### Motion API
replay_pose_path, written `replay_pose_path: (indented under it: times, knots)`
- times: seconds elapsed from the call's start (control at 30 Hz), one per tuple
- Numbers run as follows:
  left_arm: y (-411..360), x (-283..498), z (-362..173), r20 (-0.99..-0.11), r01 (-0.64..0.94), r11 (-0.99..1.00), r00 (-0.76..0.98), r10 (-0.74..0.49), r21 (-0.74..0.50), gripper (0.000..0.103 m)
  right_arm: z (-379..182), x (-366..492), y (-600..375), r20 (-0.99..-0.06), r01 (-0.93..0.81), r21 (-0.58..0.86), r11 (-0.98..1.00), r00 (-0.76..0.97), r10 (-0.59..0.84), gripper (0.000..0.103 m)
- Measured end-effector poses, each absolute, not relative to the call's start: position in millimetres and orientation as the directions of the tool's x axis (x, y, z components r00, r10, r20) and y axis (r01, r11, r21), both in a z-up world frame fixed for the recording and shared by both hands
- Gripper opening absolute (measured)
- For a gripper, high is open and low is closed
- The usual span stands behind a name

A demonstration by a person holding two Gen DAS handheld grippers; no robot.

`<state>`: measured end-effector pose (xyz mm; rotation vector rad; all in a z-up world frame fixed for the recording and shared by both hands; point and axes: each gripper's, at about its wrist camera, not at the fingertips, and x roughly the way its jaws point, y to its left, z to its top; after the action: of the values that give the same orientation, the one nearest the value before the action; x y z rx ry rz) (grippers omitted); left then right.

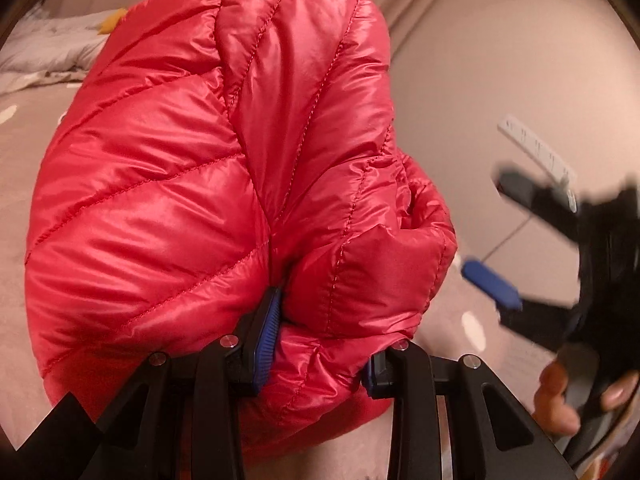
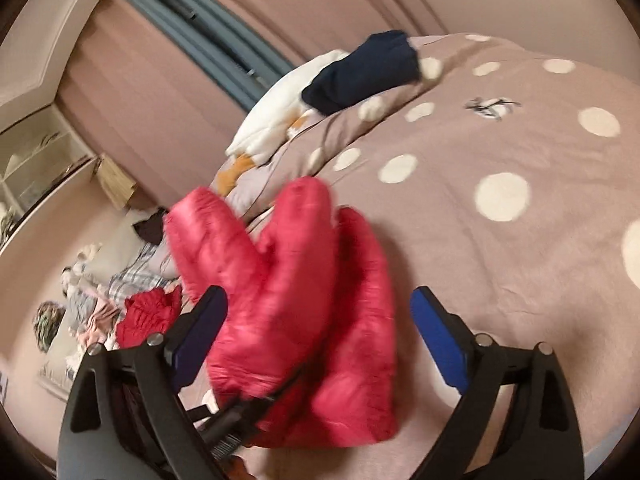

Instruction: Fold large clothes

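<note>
my left gripper (image 1: pixel 316 344) pinches the shiny red quilted puffer jacket (image 1: pixel 208 184); my right gripper (image 2: pixel 320 336) gapes wide, holding nothing.

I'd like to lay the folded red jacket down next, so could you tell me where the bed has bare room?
The dotted bedspread lies bare to the right of the red jacket, up to the embroidered motif. It is crowded at the far edge, where a navy garment lies on a white pillow.

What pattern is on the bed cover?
The bed cover is dusty pink with big cream dots; it shows best in the right wrist view.
</note>
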<state>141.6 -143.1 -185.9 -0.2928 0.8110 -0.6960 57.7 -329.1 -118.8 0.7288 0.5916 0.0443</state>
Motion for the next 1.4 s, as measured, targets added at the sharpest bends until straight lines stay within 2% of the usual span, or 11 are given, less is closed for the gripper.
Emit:
replay_pose_path:
  times: [0.07, 0.1, 0.13, 0.2, 0.4, 0.6, 0.7, 0.83, 0.9, 1.1, 1.4]
  knots:
    - [-145, 135, -189, -0.568, 0.461, 0.755, 0.498, -0.656, -0.468, 0.032, -124, 70, -322, -0.509, 0.148, 0.633, 0.76, 0.819, 0.264, 0.089]
    - [-145, 134, -188, -0.567, 0.462, 0.756, 0.501, -0.654, -0.464, 0.032, -129, 77, -316, -0.535, 0.155, 0.618, 0.771, 0.801, 0.268, 0.075]
    - [-148, 132, -189, -0.565, 0.463, 0.754, 0.5, -0.656, -0.466, 0.032, -135, 81, -315, -0.569, 0.176, 0.597, 0.783, 0.78, 0.259, 0.053]
    - [-146, 133, -190, -0.573, 0.457, 0.747, 0.479, -0.664, -0.483, 0.032, -153, 97, -314, -0.646, 0.225, 0.531, 0.817, 0.731, 0.218, 0.042]
    - [-145, 124, -184, -0.584, 0.453, 0.745, 0.463, -0.666, -0.49, 0.032, -175, 95, -316, -0.711, 0.278, 0.434, 0.857, 0.69, 0.136, 0.041]
    - [-137, 109, -179, -0.614, 0.441, 0.761, 0.454, -0.646, -0.476, 0.032, -194, 91, -326, -0.725, 0.307, 0.459, 0.834, 0.672, 0.151, 0.047]
    - [-119, 99, -169, -0.574, 0.429, 0.748, 0.48, -0.664, -0.506, 0.033, -199, 91, -326, -0.739, 0.323, 0.457, 0.829, 0.657, 0.151, 0.048]
    - [-90, 93, -152, -0.495, 0.39, 0.758, 0.585, -0.643, -0.523, 0.048, -204, 93, -321, -0.764, 0.339, 0.408, 0.848, 0.635, 0.113, 0.05]
    - [-76, 96, -148, -0.477, 0.325, 0.798, 0.665, -0.574, -0.507, 0.049, -205, 93, -322, -0.773, 0.346, 0.397, 0.85, 0.625, 0.107, 0.051]
    - [-50, 132, -157, -0.562, 0.033, 0.905, 0.774, -0.292, -0.425, 0.049, -207, 92, -325, -0.801, 0.364, 0.353, 0.862, 0.593, 0.077, 0.057]
    - [-43, 189, -182, -0.618, -0.068, 0.897, 0.747, -0.244, -0.437, 0.049, -209, 96, -327, -0.812, 0.371, 0.329, 0.868, 0.58, 0.06, 0.064]
